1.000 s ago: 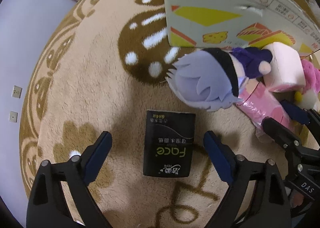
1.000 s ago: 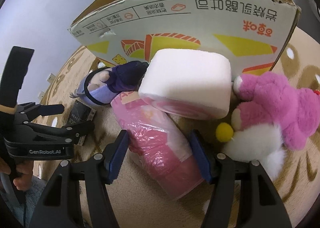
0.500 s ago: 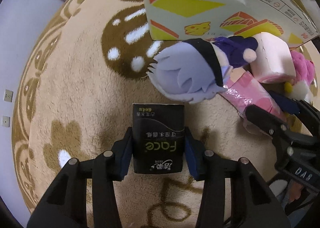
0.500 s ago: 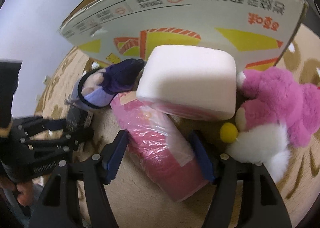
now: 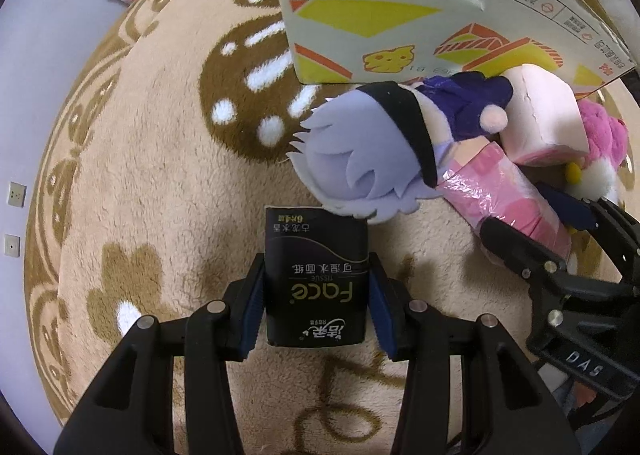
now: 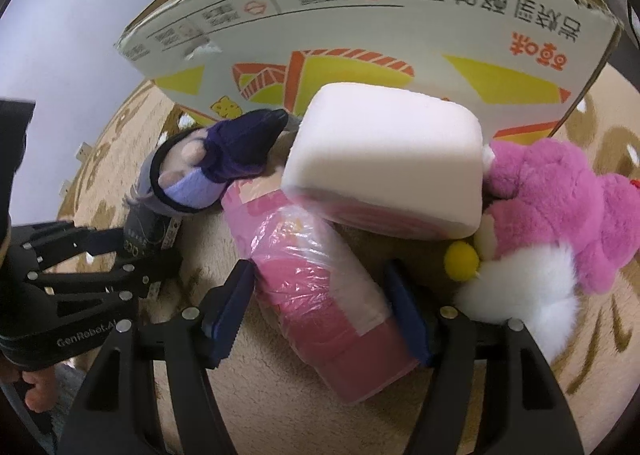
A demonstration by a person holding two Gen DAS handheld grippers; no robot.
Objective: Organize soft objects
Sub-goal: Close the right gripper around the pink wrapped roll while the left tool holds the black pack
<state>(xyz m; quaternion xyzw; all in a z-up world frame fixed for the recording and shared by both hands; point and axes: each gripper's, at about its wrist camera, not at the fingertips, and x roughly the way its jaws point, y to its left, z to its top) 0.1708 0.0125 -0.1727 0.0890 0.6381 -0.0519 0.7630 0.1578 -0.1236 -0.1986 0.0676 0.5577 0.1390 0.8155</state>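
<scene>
Tissue pack (image 5: 316, 275) lies on the rug (image 5: 160, 175), long axis along your left gripper (image 5: 316, 295), pads pressed on both sides. Your right gripper (image 6: 320, 311) straddles the pink roll (image 6: 320, 295), jaws wide, not gripping.

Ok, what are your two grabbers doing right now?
Left gripper shut on black tissue pack. Right gripper open, straddling pink wrapped pack. Purple-haired doll overlaps the tissue pack's far edge; cardboard box beyond.
</scene>
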